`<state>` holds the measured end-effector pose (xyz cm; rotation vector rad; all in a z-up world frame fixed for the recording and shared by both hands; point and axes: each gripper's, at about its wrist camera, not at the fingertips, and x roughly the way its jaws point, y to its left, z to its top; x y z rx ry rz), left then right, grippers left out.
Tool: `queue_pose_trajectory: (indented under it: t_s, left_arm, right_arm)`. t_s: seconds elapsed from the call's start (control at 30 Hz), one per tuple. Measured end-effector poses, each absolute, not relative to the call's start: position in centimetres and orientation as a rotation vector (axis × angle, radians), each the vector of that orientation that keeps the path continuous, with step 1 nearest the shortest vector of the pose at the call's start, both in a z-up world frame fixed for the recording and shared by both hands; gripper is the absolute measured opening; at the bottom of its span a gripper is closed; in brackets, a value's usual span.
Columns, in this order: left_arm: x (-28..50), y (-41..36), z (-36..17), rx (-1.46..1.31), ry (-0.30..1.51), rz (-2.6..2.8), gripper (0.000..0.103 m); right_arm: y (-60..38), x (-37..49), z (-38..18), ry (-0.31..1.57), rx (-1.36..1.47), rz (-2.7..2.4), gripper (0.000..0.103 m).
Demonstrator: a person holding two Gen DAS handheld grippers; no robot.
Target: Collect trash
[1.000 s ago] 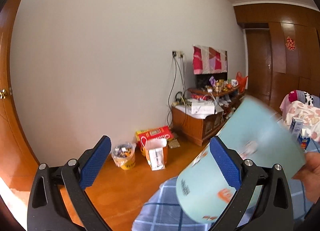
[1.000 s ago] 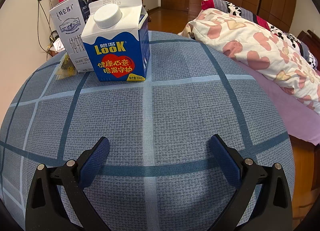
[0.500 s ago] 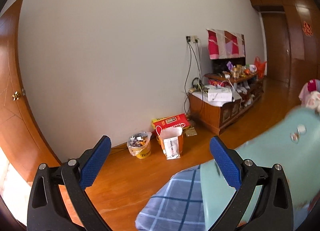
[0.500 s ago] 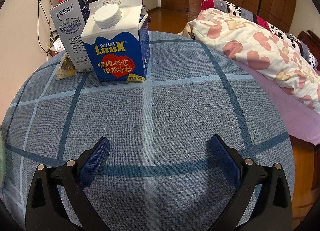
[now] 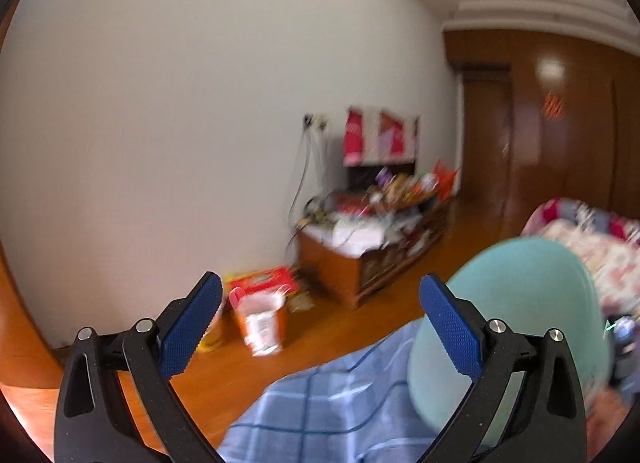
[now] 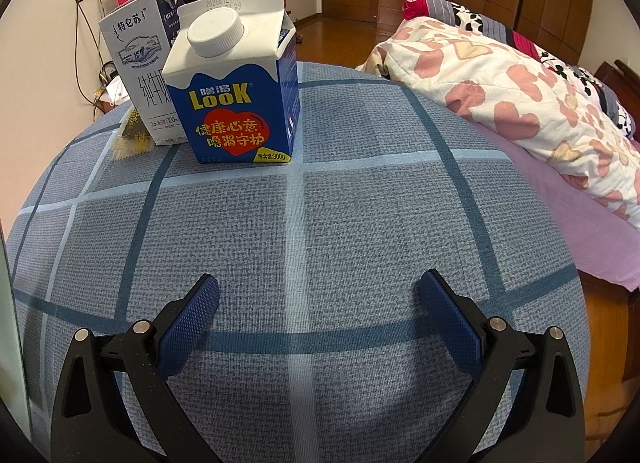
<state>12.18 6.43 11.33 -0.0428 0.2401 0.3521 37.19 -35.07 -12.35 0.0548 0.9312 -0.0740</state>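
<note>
1. The left gripper (image 5: 320,311) is wide open and holds nothing — a pale green bin (image 5: 516,303) sits just behind its right finger, over the blue checked cloth (image 5: 328,395).
2. The right gripper (image 6: 320,303) is also spread wide and empty, low over the cloth.
3. The trash — a blue carton (image 6: 236,91) and a white carton (image 6: 138,63) behind it — stands upright at the cloth's far side, well apart from the fingers.

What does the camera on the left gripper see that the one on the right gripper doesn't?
Only the left wrist view shows the teal bin, blurred, beside the open left gripper, plus floor clutter such as an orange paper bag.

Only the right wrist view shows the blue LOOK carton, the white milk carton behind it, a small yellow wrapper and the open right gripper.

Both show the blue checked cloth and the heart-print quilt.
</note>
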Motion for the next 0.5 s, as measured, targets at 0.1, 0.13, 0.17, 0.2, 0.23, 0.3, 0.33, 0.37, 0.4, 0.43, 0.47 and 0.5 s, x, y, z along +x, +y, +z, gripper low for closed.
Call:
queue_pose_trajectory:
  t_s: [0.1, 0.13, 0.17, 0.2, 0.23, 0.3, 0.33, 0.37, 0.4, 0.43, 0.47, 0.5]
  left_arm:
    - [9.7, 6.0, 11.5, 0.006, 0.206, 0.326, 0.097]
    - [9.4, 5.9, 11.2, 0.011, 0.212, 0.314, 0.097]
    - [9.2, 6.0, 10.9, 0.016, 0.224, 0.303, 0.097]
    - [8.9, 6.1, 10.2, 0.022, 0.243, 0.298, 0.097]
    - [8.6, 6.2, 9.6, 0.025, 0.263, 0.290, 0.097]
    - [8.2, 6.5, 8.3, 0.034, 0.296, 0.268, 0.097]
    - [7.9, 6.6, 7.5, 0.037, 0.308, 0.264, 0.097]
    - [7.7, 6.8, 6.8, 0.040, 0.316, 0.258, 0.097]
    - [7.7, 7.0, 6.4, 0.042, 0.323, 0.250, 0.097]
    - [7.8, 7.3, 6.1, 0.042, 0.328, 0.246, 0.097]
    - [7.8, 7.5, 5.8, 0.041, 0.333, 0.244, 0.097]
    - [7.8, 7.7, 5.8, 0.038, 0.334, 0.244, 0.097]
  right_arm:
    - [-35.1, 37.2, -12.4, 0.931, 0.055, -0.074, 0.098]
    - [-35.1, 37.2, -12.4, 0.931, 0.055, -0.074, 0.098]
    - [-35.1, 37.2, -12.4, 0.931, 0.055, -0.074, 0.098]
    - [-35.1, 37.2, -12.4, 0.931, 0.055, -0.074, 0.098]
    - [-35.1, 37.2, -12.4, 0.931, 0.055, -0.074, 0.098]
    - [-35.1, 37.2, -12.4, 0.931, 0.055, -0.074, 0.098]
    - [-35.1, 37.2, -12.4, 0.932, 0.055, -0.074, 0.098]
    - [-35.1, 37.2, -12.4, 0.932, 0.055, -0.074, 0.098]
    - [-35.1, 37.2, -12.4, 0.932, 0.055, -0.074, 0.098]
    - [-35.1, 37.2, -12.4, 0.932, 0.055, -0.074, 0.098]
    - [-35.1, 37.2, -12.4, 0.932, 0.055, -0.074, 0.098]
    - [-35.1, 37.2, -12.4, 0.932, 0.055, -0.074, 0.098]
